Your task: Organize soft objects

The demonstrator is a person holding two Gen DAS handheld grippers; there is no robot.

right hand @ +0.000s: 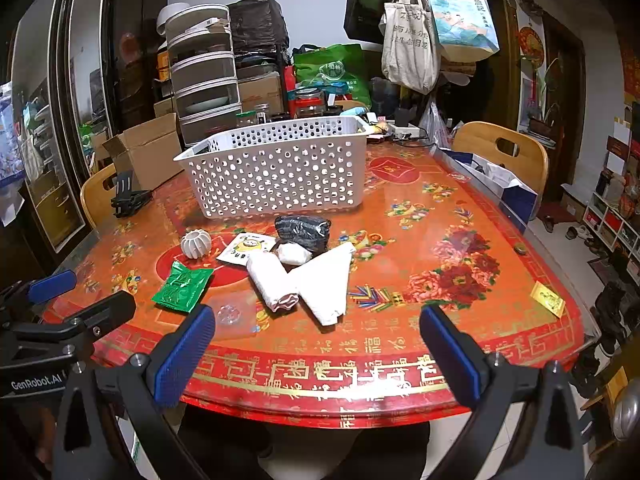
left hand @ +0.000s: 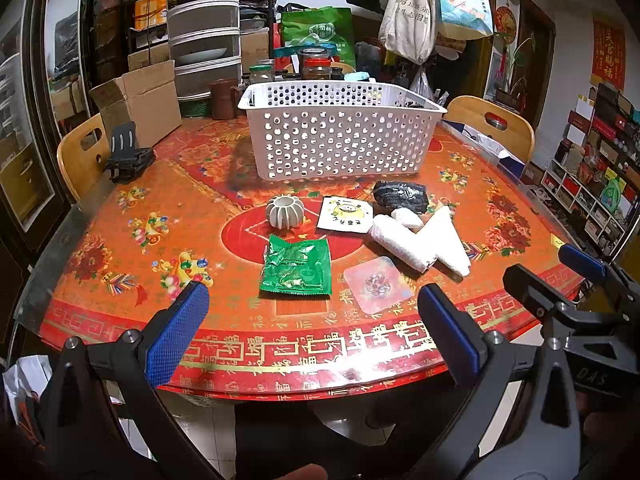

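1. My left gripper (left hand: 312,334) hangs wide open and empty at the table's (left hand: 120,316) near edge.
2. My right gripper (right hand: 316,348) is just as wide, holding nothing, near the same edge.
3. Just beyond them I see a green packet (left hand: 296,266), a clear square pad (left hand: 374,284), a rolled white towel (right hand: 272,280) touching a folded white cloth (right hand: 326,280), and a dark bundle (right hand: 302,230).
4. Farther off stands the white basket (left hand: 340,140).
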